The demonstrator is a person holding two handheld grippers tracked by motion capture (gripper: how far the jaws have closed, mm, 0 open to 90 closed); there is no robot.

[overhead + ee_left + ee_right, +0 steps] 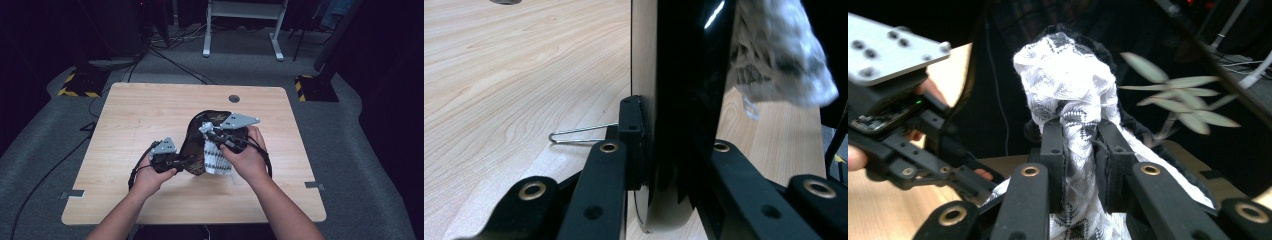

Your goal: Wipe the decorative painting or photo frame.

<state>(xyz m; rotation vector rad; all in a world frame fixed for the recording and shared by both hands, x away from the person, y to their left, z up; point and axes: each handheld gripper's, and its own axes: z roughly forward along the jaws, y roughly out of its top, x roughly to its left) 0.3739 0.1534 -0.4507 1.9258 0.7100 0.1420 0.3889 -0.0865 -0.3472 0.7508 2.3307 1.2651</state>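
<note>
A glossy black bag [200, 122] stands in the middle of the wooden table [140, 115]. My left gripper [189, 162] is shut on the bag's near edge; in the left gripper view its jaws [669, 145] clamp the black wall [689, 75] upright between them. My right gripper [207, 130] is shut on a white patterned cloth [217, 161] at the bag's mouth. In the right gripper view the cloth [1068, 75] bunches up out of the pads [1080, 145], with pale leaves [1173, 95] printed on the black bag behind it. The cloth [779, 55] hangs beside the bag wall.
A thin wire loop [579, 134] lies on the table next to the left jaw. A round cable hole [234, 98] sits near the table's far edge. Beyond the table are white desk legs [275, 35], floor cables [175, 60] and striped bases [80, 85].
</note>
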